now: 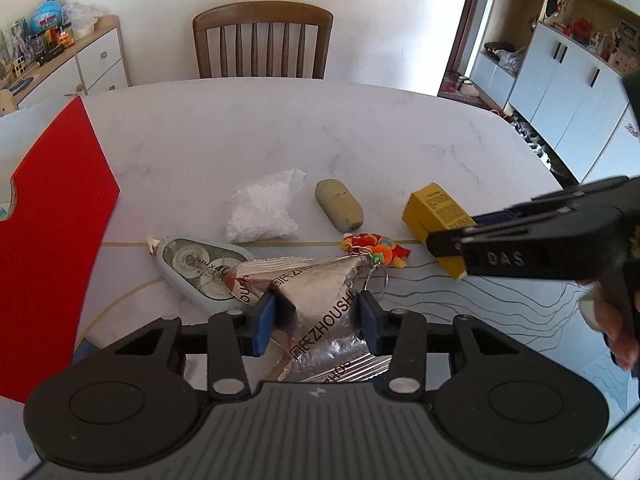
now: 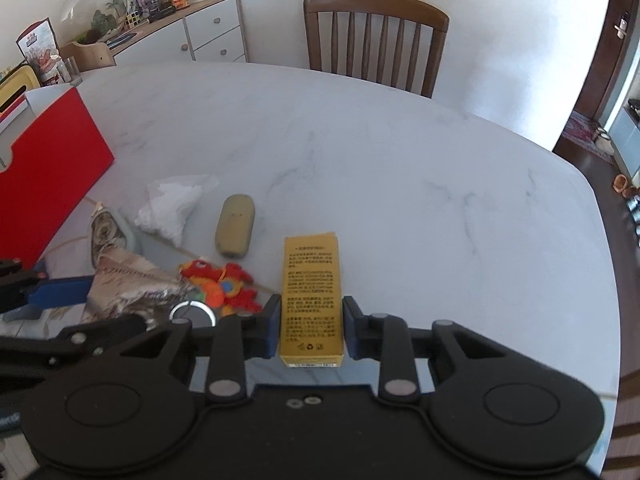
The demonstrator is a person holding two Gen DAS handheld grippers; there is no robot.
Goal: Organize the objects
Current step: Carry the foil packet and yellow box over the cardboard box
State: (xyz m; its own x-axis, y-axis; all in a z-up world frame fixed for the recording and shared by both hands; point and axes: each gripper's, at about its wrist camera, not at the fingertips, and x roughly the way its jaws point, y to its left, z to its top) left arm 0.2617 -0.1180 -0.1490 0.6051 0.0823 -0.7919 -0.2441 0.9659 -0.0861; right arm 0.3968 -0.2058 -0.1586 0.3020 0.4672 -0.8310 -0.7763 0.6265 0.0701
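Observation:
My left gripper is shut on a crumpled silver foil packet, its blue pads pinching the packet's sides just above the table. My right gripper is shut on the near end of a yellow carton, one pad on each long side. On the marble table between them lie a correction tape dispenser, a white plastic bag, an olive oblong case and a colourful keychain toy, whose ring lies against the packet. The left wrist view shows the carton in the right gripper's tips.
A red box stands at the table's left side. A wooden chair is pushed in at the far edge. A cabinet with clutter on top lines the back wall. The far and right parts of the table are bare marble.

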